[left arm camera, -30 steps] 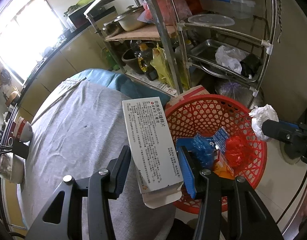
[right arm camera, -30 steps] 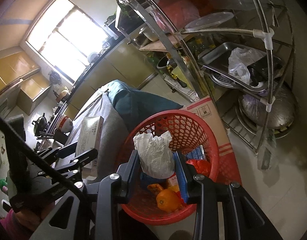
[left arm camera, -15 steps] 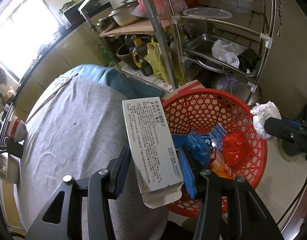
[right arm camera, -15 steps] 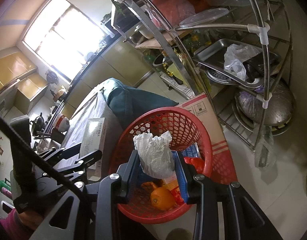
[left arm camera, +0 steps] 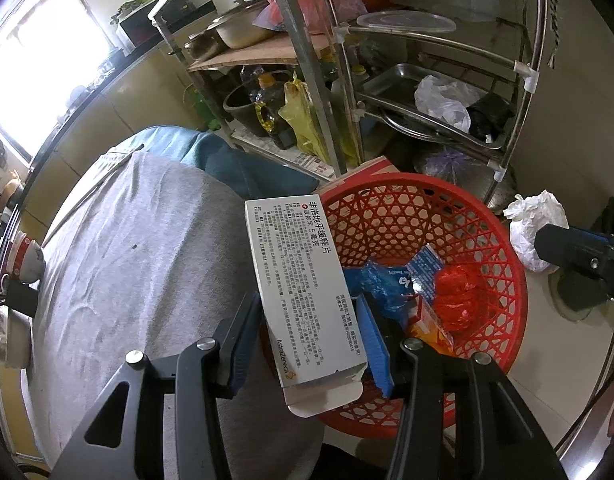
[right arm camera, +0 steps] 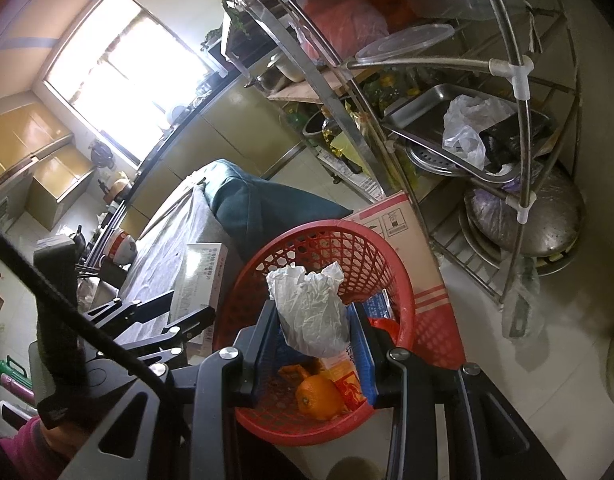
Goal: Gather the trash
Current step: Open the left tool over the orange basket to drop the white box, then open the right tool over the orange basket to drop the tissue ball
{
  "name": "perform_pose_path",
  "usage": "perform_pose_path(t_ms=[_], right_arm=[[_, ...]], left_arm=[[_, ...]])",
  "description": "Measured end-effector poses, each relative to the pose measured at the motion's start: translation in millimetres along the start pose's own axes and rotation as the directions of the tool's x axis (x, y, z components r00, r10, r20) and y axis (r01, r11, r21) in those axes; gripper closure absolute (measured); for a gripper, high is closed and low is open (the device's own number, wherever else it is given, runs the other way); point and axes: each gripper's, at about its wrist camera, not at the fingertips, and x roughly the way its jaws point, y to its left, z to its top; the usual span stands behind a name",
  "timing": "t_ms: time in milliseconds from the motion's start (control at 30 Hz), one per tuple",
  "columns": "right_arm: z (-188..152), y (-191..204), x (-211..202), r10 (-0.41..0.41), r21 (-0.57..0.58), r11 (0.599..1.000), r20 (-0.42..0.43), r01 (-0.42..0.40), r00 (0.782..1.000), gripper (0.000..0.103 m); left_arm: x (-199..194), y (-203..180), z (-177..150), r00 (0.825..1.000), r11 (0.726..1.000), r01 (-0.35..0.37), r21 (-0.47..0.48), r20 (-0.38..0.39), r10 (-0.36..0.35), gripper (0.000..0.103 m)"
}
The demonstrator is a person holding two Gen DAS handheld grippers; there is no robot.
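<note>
Now drifting closer over the red basket [left arm camera: 503,280], both loads framing larger than a second ago. Left gripper [left arm camera: 307,344] clenching a white medicine carton [left arm camera: 303,292], hanging at the rim beside the grey-clothed table [left arm camera: 139,248]. Right gripper [right arm camera: 313,332] pinching a crumpled white tissue [right arm camera: 311,308] directly above the orange [right arm camera: 319,396] and wrappers inside. Nearing release; nothing dropping yet.
</note>
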Motion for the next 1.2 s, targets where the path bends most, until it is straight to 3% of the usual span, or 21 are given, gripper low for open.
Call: perform_pose_path(t_ms=[900,1200], right_arm=[[1,21,11,0.009,-0.024,1.000,-0.021,-0.009,1.000,0.064],[-2,38,12,0.001,-0.050,0.999,-0.022,-0.002,1.000,0.063]], left_arm=[[-10,13,-6,1.000,1.000,0.008,-0.015,0.023,-0.008,0.050],[-26,33,-13,0.999,0.998,-0.007,-0.055,0.053,0.010,0.043]])
